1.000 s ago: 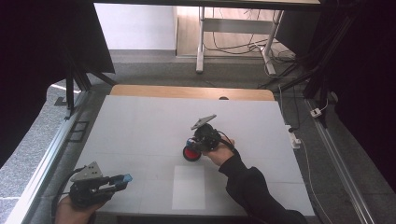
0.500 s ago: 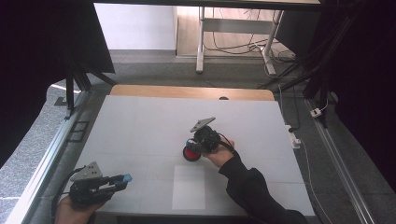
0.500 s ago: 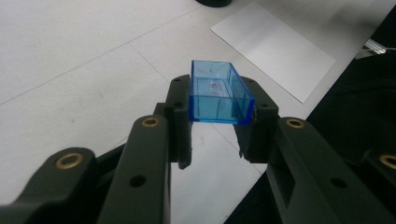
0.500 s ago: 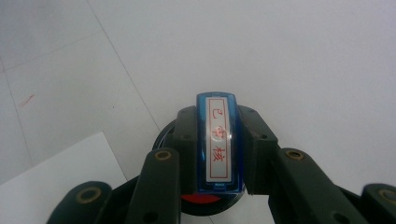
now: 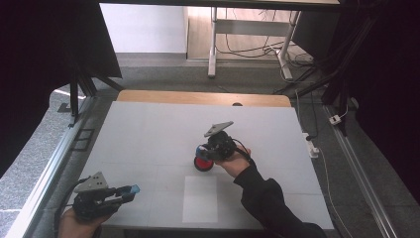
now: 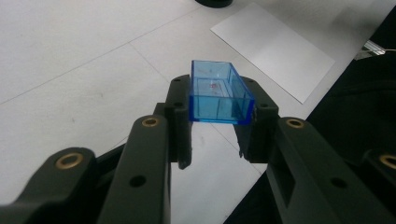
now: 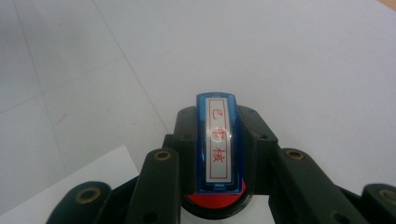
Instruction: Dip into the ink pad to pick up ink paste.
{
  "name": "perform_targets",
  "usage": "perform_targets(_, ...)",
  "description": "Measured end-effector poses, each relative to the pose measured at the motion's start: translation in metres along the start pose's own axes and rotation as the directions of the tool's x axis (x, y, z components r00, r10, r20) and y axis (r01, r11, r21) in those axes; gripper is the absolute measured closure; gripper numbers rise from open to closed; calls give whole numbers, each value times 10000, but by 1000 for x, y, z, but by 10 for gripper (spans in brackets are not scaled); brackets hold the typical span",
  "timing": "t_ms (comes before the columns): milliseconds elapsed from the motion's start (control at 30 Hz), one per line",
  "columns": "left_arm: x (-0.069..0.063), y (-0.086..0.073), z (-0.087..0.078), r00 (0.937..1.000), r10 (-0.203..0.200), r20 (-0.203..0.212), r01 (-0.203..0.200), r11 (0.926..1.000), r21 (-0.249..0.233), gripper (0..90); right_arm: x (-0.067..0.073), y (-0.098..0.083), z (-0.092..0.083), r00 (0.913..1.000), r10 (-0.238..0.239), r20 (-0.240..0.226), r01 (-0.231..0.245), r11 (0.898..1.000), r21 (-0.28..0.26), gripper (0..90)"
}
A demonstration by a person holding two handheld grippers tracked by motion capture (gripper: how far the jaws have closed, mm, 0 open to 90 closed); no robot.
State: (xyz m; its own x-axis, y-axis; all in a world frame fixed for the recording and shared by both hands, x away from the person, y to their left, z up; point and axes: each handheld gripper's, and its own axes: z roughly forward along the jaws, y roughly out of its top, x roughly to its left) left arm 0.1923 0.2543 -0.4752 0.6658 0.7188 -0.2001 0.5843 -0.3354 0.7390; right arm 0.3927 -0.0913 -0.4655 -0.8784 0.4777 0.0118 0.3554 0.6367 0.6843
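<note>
Risk of smearing or a crooked print: right gripper [image 7: 219, 154] clamped on blue stamp [image 7: 219, 140] over red ink pad [image 5: 203, 163] at frame centre, left gripper [image 6: 217, 126] pinching blue cap [image 6: 218, 95] only by its edges.

right tongs [image 5: 205, 151] and stamp [image 5: 203, 162] edged slightly toward the table's near side, left tongs [image 5: 130, 190] nudged slightly
</note>
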Motion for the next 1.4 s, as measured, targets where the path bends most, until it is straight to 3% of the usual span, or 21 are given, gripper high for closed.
perform_targets(400,0,0,0,10000,13,-4,-13,10000,5,688,3,-5,11,9998,-103,-148,110,9987,498,714)
perform_targets(733,0,0,0,10000,-3,9,3,10000,15,688,2,-7,15,9999,93,-140,-85,9983,571,715)
perform_targets(867,0,0,0,10000,-27,13,26,10000,29,688,8,-5,16,9992,-370,143,359,9969,695,715)
perform_targets(967,0,0,1,10000,-29,-21,29,10000,49,688,10,-5,16,9987,-440,264,420,9965,724,716)
perform_targets(1167,0,0,0,10000,-51,6,51,10000,55,688,7,-7,16,9996,-253,137,244,9978,620,716)
perform_targets(1400,0,0,0,10000,-62,7,62,10000,51,688,-6,-13,15,9971,507,-567,-496,9986,205,717)
